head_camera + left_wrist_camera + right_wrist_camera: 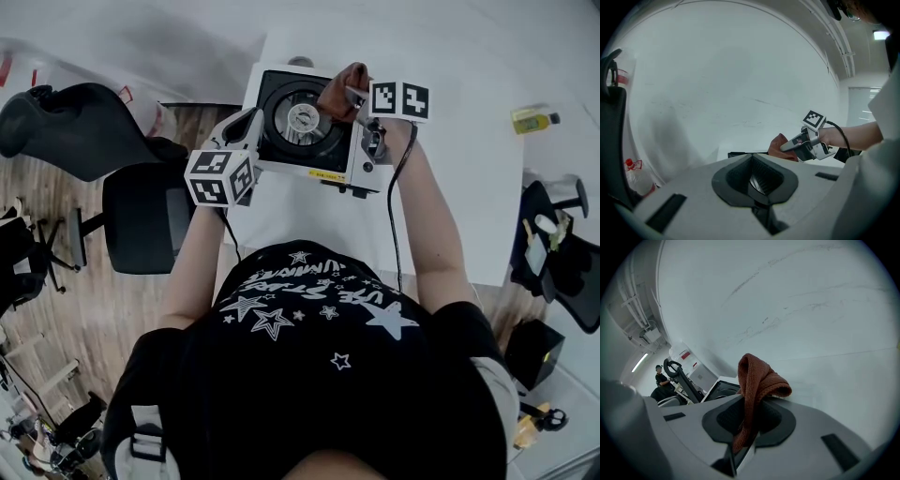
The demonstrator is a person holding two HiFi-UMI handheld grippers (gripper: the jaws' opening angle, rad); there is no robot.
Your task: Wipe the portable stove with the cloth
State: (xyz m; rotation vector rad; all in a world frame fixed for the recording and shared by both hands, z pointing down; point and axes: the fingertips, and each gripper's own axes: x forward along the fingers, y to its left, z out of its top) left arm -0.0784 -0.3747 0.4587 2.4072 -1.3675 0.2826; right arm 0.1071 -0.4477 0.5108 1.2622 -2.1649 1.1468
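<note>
Rust-brown and knitted, the cloth (757, 380) is what we find pinched in the right gripper (356, 97). Its jaws are closed on a fold, with one loop bulging above them and a tail hanging down between the pads. We place this gripper over the right far corner of the portable stove (291, 161), with the cloth at the rim of the round burner (303, 117). We cannot tell whether it presses on the metal.

The left gripper (248, 122) sits at the stove's left side, its tips at the edge of the white casing. In the left gripper view its jaws stand close together and we make out nothing between them. The stove shows just beyond the tips, with the right gripper and the cloth past it. We cannot say that the tips touch the casing.

A black cable (394, 216) runs from the right gripper back along the forearm, away from the stove.

The stove rests on a white table (469, 187). Well to the stove's right, on the same table, lies a small yellow bottle (531, 118). To the stove's left, off the table, we see a black office chair (141, 220) on a wooden floor (84, 319).
</note>
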